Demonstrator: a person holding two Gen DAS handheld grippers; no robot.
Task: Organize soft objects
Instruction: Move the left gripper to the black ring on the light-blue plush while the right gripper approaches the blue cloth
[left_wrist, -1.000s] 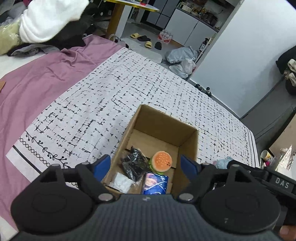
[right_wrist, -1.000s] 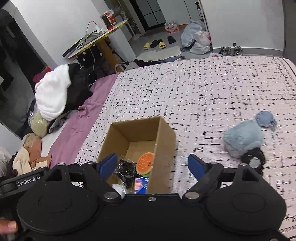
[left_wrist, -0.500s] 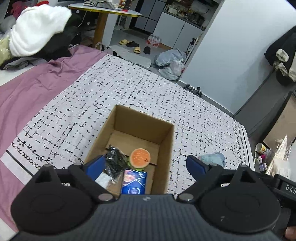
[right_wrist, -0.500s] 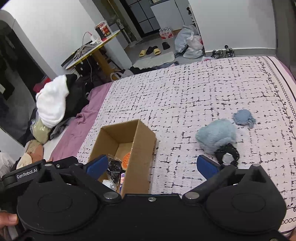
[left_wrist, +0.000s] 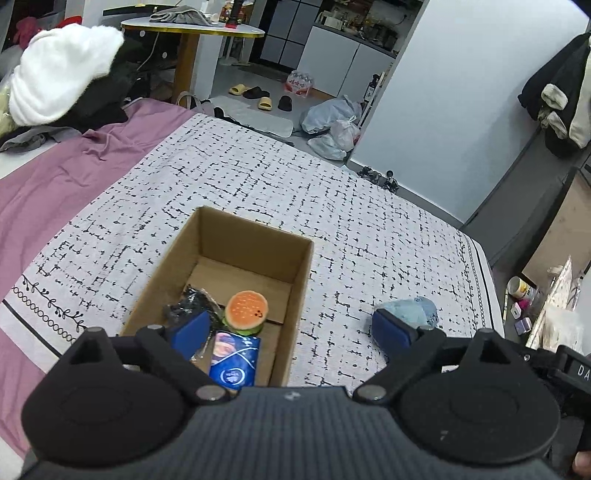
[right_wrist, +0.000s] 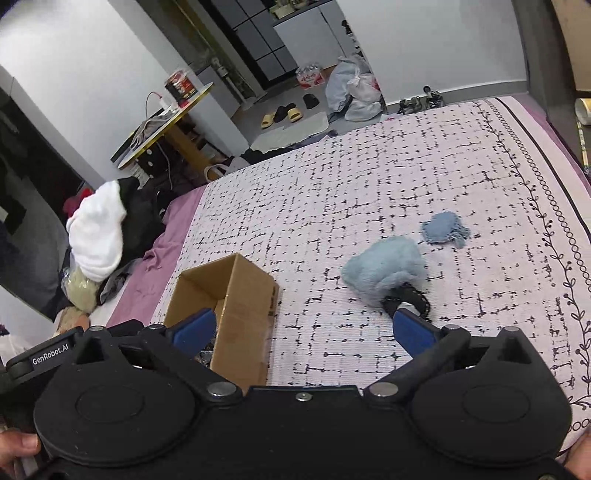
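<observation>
Blue plush toy (right_wrist: 384, 267) lies on the checked bedspread (right_wrist: 369, 184), right of the cardboard box (right_wrist: 236, 295), apart from it. Long axis runs diagonally in the right wrist view: fluffy blue end up-left, black end (right_wrist: 408, 301) down-right toward the camera. A smaller blue fabric piece (right_wrist: 445, 227) sits beyond it, just apart.

Right gripper (right_wrist: 303, 330): jaws have just been opening, now spread wide with nothing between them. Its right finger pad is just in front of the toy's black end; contact can't be judged. Left pad overlaps the box's near corner.

Left gripper (left_wrist: 291, 326): jaws also just opened further, wide, empty. Toy (left_wrist: 410, 312) shows only as a blue lump behind its right pad.

View differences:
- Left wrist view looks into the box (left_wrist: 236, 258): burger-shaped toy (left_wrist: 245, 308), crumpled black item (left_wrist: 188, 302), blue packet (left_wrist: 234, 360). Right wrist view barely sees inside.
- Right wrist view shows the toy whole, plus the small blue piece.

Box's long axis points away from the camera. Purple sheet (left_wrist: 55, 184) left of the bedspread, white bundle (left_wrist: 59, 70) beyond.
</observation>
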